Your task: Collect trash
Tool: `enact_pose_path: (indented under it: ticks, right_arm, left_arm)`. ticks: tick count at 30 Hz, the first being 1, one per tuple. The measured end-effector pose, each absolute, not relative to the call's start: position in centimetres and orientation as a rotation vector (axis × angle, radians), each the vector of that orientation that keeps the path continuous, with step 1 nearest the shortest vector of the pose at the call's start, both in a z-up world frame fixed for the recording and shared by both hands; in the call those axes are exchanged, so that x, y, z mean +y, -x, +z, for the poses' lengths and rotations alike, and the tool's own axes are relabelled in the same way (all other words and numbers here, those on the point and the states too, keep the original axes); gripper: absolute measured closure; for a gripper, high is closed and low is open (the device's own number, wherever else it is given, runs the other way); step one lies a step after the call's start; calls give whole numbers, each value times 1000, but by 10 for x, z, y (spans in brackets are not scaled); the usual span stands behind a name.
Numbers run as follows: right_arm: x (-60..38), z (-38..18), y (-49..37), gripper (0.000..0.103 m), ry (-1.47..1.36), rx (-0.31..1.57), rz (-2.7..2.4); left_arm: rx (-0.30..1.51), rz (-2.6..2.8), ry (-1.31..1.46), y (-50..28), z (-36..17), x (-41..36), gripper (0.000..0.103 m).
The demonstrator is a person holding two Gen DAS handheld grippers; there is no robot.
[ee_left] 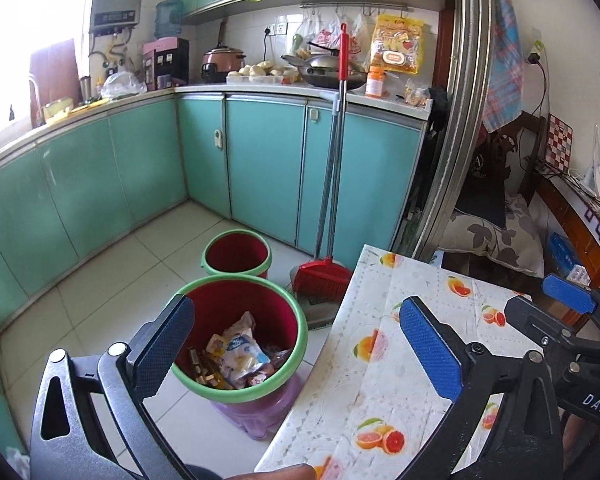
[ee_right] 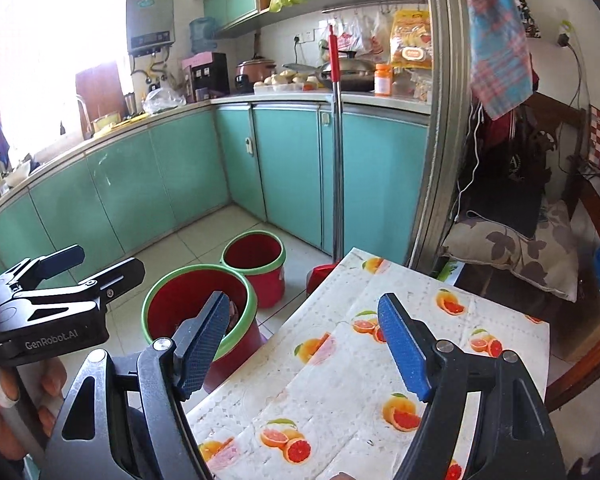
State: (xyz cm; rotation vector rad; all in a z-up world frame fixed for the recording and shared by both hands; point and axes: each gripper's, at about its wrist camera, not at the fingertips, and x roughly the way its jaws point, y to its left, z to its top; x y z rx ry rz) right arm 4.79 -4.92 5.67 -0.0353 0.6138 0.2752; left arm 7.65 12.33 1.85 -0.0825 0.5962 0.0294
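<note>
A red bin with a green rim [ee_left: 288, 312] stands on the floor beside the table [ee_left: 384, 360], holding several crumpled wrappers [ee_left: 240, 354]. My left gripper [ee_left: 300, 340] hangs open above the bin and the table's edge, nothing between its blue pads. In the right wrist view the same bin [ee_right: 160, 300] lies below left, and my right gripper [ee_right: 304, 344] stands open and empty over the fruit-print tablecloth [ee_right: 340, 380]. The left gripper's body [ee_right: 52, 304] shows at the left, a hand below it. The right gripper's fingers [ee_left: 568, 292] show at the far right of the left wrist view.
A second red bin [ee_left: 237, 252] stands behind the first. A red broom and dustpan [ee_left: 324, 272] lean on the teal cabinets [ee_left: 260, 160]. The counter above is crowded with pots and food. A sofa with a cushion [ee_right: 512, 248] lies beyond the metal door frame [ee_right: 440, 120].
</note>
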Motion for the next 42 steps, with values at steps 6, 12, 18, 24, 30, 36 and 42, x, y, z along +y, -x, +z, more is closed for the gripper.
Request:
enact_pose_path:
  ticks: [6,12,18,24,30,36,42]
  right_arm:
    - [-75,87,-12,19,-18,531,239]
    - [-74,104,17,17,-2,445,231]
    - [-72,108,33,17,10,426,196]
    - [-79,108,40,17,16,420,147]
    - [-86,107,45,17,15,430,123]
    - [-88,105,44,17,24,436,104]
    - [-89,104,43,17,25,438,99]
  left_arm:
    - [507,45,17,-55,44,101,0]
    - [466,50,0,-42,52,96,0]
    - [480,26,-1,-36,51,91,0]
    - [486,5,-4,-33,49,86,0]
    - [490,-14,-5,-32,47,82,0]
    - [493,-24,-5,-33,46,78,0]
    - [491,-23,-6,-33,46,78,0]
